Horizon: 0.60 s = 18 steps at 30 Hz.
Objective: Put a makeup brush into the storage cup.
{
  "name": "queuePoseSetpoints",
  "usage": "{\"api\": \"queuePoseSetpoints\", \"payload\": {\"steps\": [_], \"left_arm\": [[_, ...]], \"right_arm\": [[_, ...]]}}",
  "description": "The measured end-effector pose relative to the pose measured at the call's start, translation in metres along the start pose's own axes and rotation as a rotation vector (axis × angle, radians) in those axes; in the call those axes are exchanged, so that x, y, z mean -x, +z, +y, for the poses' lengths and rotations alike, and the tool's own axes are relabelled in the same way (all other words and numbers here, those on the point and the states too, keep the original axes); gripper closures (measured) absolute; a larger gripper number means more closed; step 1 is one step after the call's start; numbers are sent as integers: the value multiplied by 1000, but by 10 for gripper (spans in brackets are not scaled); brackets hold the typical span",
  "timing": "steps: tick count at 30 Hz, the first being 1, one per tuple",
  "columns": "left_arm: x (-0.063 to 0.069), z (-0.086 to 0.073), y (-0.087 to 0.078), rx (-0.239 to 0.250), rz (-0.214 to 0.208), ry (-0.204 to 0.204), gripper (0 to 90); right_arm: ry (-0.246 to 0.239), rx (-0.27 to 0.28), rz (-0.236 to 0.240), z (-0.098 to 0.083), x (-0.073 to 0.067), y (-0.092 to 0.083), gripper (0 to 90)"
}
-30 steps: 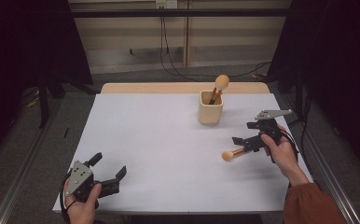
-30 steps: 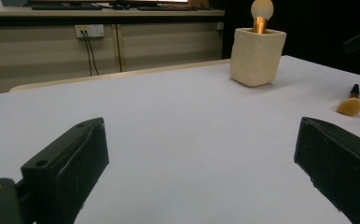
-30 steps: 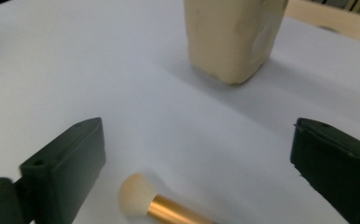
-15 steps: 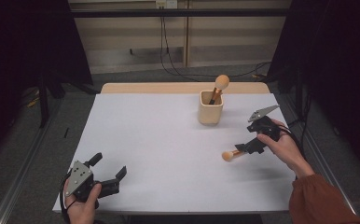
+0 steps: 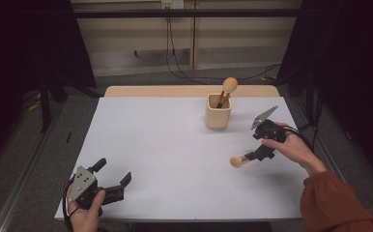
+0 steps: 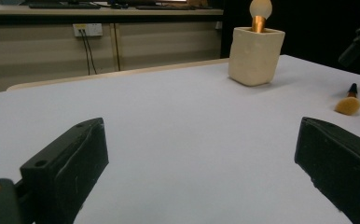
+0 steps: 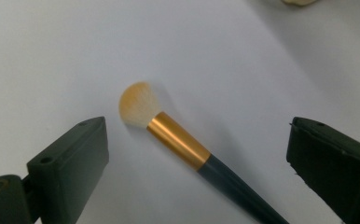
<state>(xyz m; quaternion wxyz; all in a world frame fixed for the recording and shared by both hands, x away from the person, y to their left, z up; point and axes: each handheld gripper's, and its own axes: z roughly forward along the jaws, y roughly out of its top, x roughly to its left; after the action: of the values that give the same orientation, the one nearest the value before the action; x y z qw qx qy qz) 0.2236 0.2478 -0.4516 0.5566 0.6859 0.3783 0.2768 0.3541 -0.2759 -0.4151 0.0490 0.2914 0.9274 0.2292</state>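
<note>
While seen from above, white table [image 5: 175,159] spread wide, with cream holder cup [image 5: 218,111] standing toward its far right as the landmark. Inside the cup, one makeup brush [image 5: 226,91] upright, round pale head poking above the rim, so one of two visible brushes judged already put away. Near side of the cup and slightly to its right, second brush [image 5: 239,160] lying flat on the table, orange bristle head pointing away from the hand, gold band and dark handle clear in the right gripper view [image 7: 178,142]. Right gripper [image 5: 263,150] poised directly over that loose brush, jaws spread wide on either side of the handle, not touching it, nothing held. Left gripper [image 5: 105,186] far from the cup at the table's near left corner, jaws likewise apart and empty, resting idle. Remaining work, as a judgement: closing on the handle, lifting, and standing the loose brush in the cup beside the first. Cup otherwise holding nothing else that can be made out.
</note>
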Motion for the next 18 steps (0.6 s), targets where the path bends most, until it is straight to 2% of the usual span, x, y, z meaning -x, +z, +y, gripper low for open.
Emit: {"api": "queuePoseSetpoints", "payload": {"steps": [7, 12, 15, 18], "left_arm": [[0, 0, 0, 2, 1, 5, 27], [0, 0, 0, 4, 3, 5, 25], [0, 0, 0, 4, 2, 5, 26], [0, 0, 0, 1, 1, 7, 26]], "right_arm": [[-35, -93, 29, 8, 5, -2, 52], [-63, -110, 52, 11, 2, 1, 43], [-94, -144, 57, 10, 0, 6, 48], [-94, -172, 77, 10, 0, 10, 48]]}}
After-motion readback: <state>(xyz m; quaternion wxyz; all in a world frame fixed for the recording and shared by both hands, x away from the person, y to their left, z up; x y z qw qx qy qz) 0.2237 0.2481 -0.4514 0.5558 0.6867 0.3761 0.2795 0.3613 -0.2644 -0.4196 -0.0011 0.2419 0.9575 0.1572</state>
